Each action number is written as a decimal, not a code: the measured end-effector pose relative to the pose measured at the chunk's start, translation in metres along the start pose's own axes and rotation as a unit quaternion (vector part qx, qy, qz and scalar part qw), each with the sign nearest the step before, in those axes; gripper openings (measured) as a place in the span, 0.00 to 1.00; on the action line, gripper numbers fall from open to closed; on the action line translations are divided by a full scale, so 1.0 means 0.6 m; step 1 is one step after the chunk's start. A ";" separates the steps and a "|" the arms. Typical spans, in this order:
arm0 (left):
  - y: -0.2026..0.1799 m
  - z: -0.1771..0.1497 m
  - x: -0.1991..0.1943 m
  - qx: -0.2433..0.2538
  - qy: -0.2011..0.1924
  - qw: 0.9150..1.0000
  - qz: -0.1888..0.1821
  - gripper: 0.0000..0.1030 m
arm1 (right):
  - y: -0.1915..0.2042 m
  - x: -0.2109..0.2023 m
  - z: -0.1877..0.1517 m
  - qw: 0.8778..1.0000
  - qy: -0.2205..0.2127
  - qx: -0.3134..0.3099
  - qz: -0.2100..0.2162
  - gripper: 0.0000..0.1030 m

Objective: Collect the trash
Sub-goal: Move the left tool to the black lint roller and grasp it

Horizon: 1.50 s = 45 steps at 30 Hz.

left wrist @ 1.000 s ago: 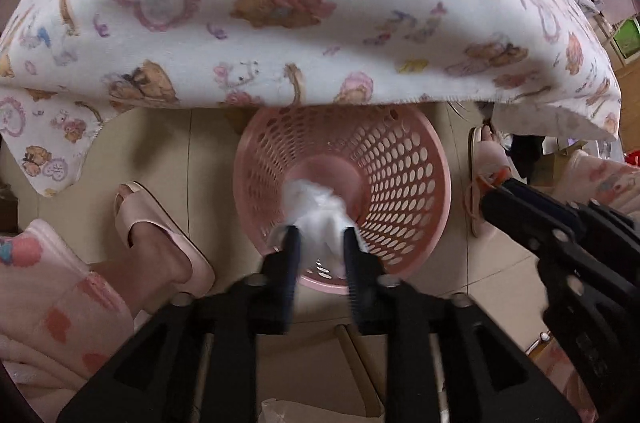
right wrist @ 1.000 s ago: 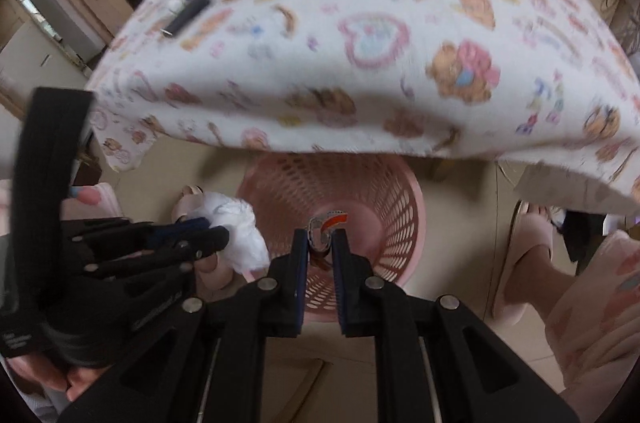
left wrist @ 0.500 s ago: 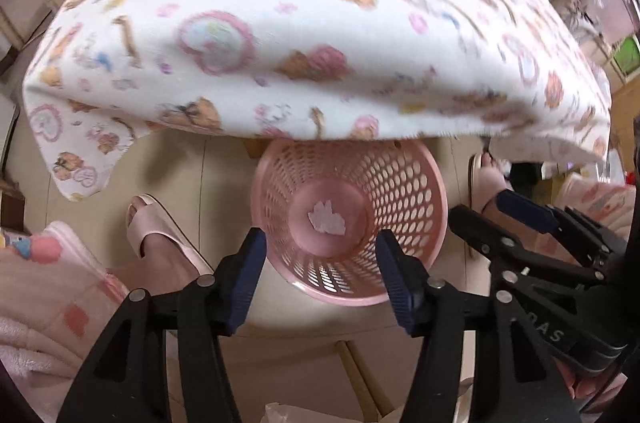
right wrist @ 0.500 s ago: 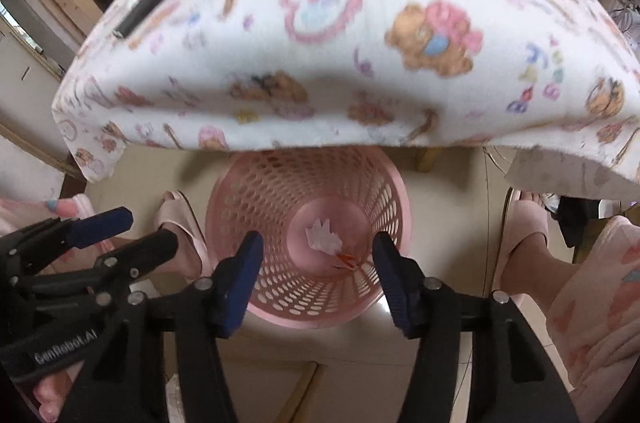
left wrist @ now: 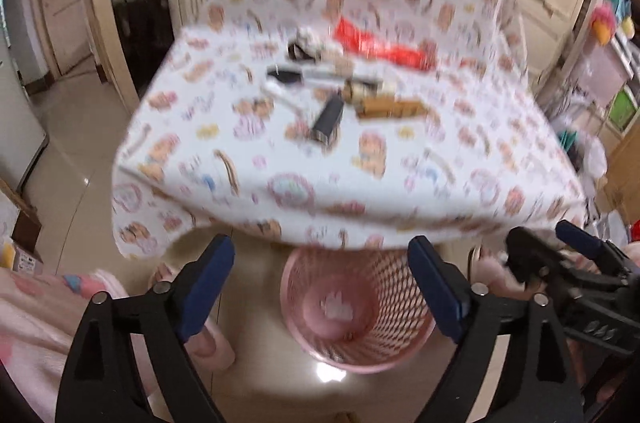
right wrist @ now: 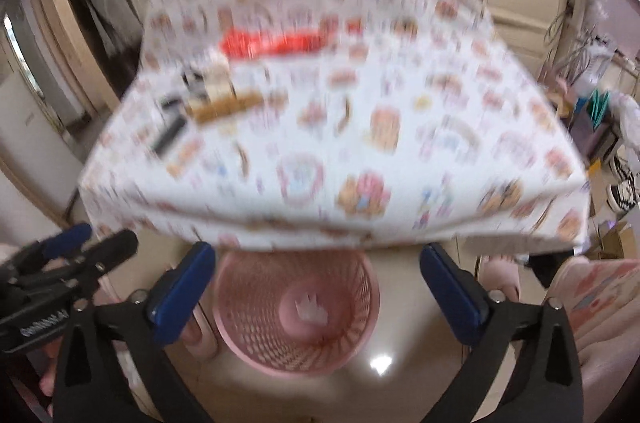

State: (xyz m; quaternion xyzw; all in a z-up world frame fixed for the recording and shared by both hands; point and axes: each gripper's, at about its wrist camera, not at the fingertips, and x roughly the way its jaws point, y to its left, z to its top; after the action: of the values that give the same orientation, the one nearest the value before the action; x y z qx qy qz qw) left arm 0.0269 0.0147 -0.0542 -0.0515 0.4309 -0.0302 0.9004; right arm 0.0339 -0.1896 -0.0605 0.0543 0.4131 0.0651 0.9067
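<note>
A pink perforated basket [left wrist: 396,307] stands on the floor under the table's near edge, with white crumpled tissue [left wrist: 338,304] at its bottom; it also shows in the right wrist view [right wrist: 256,303] with the tissue [right wrist: 310,306]. My left gripper [left wrist: 320,287] is open and empty above the basket. My right gripper [right wrist: 316,287] is open and empty above it too. On the table with the bear-print cloth [left wrist: 460,159] lie a red wrapper [left wrist: 380,43], a black tube [left wrist: 328,117] and brown pieces [left wrist: 390,107], all blurred.
The other gripper shows at the right edge of the left view [left wrist: 568,275] and at the left edge of the right view [right wrist: 60,275]. Pink slippered feet [left wrist: 208,343] stand beside the basket. Doors and shelves ring the room.
Both grippers opened and dropped the tissue and a wrapper into the basket, then rose and tilted up, so the tabletop now shows.
</note>
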 end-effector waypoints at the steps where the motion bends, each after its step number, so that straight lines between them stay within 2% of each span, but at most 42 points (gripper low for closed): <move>1: 0.000 0.001 -0.010 0.001 -0.013 1.000 0.001 0.89 | 0.001 -0.014 0.007 1.000 -0.015 -0.005 0.002 1.00; 5: -0.005 0.038 -0.049 0.025 -0.066 0.997 0.022 0.93 | 0.015 -0.065 0.039 0.997 -0.064 -0.039 -0.002 1.00; 8: -0.006 0.096 -0.070 0.042 -0.087 0.995 0.020 0.99 | 0.027 -0.092 0.070 0.994 -0.085 -0.071 0.007 1.00; 9: -0.007 0.113 -0.075 0.049 -0.093 0.994 0.021 0.99 | 0.033 -0.110 0.103 0.991 -0.102 -0.091 0.012 1.00; 11: -0.010 0.146 -0.078 0.065 -0.101 0.992 0.027 0.99 | 0.031 -0.116 0.110 0.990 -0.108 -0.095 0.014 1.00; 15: 0.003 0.173 -0.048 0.052 -0.103 0.992 0.044 0.99 | 0.030 -0.116 0.159 0.985 -0.125 -0.112 0.032 1.00; 17: 0.012 0.166 -0.017 0.052 -0.086 0.994 0.038 0.99 | 0.031 -0.102 0.170 0.982 -0.131 -0.132 0.027 1.00; 19: 0.017 0.152 0.023 0.055 -0.063 0.995 0.050 0.99 | 0.025 -0.070 0.165 0.980 -0.138 -0.140 0.023 1.00; 21: 0.017 0.143 0.053 0.053 -0.039 0.997 0.051 0.90 | 0.010 -0.044 0.152 0.986 -0.134 -0.098 0.030 1.00; 23: 0.011 0.145 0.065 0.048 -0.024 0.998 0.025 0.88 | 0.007 -0.033 0.151 0.989 -0.117 -0.086 0.041 1.00; 24: 0.007 0.147 0.066 0.047 -0.028 0.998 0.017 0.88 | 0.009 -0.019 0.153 0.990 -0.093 -0.083 0.063 1.00; 26: -0.001 0.149 0.070 0.047 -0.039 0.998 0.023 0.86 | 0.014 -0.011 0.155 0.990 -0.089 -0.090 0.070 1.00; 27: -0.003 0.150 0.075 0.046 -0.036 0.998 0.025 0.80 | 0.019 -0.006 0.157 0.989 -0.098 -0.100 0.049 1.00; 32: 0.009 0.147 0.114 0.010 0.010 1.000 -0.001 0.55 | 0.012 0.006 0.166 0.990 -0.091 -0.085 0.060 1.00; 34: 0.007 0.142 0.123 0.012 0.022 1.000 0.002 0.53 | 0.008 0.013 0.170 0.991 -0.087 -0.077 0.060 1.00; 36: -0.002 0.137 0.128 0.035 0.025 0.999 0.019 0.53 | 0.007 0.025 0.174 0.993 -0.079 -0.071 0.058 1.00; 40: -0.016 0.126 0.135 0.062 0.034 0.997 0.016 0.53 | 0.006 0.032 0.175 0.993 -0.070 -0.062 0.068 1.00; 42: -0.017 0.121 0.138 0.064 0.038 0.997 0.013 0.37 | 0.009 0.038 0.175 0.994 -0.066 -0.058 0.068 1.00; 43: -0.017 0.120 0.140 0.063 0.041 0.997 0.016 0.33 | 0.009 0.038 0.175 0.994 -0.066 -0.058 0.068 1.00; 45: -0.016 0.122 0.138 0.065 0.033 0.997 0.029 0.16 | 0.011 0.041 0.175 0.994 -0.071 -0.053 0.065 1.00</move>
State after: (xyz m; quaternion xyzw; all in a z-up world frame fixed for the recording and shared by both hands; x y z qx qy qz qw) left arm 0.1356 0.0019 -0.0713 0.0205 0.4591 -0.0337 0.8875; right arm 0.1286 -0.1837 -0.0092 0.0371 0.3396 0.1421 0.9290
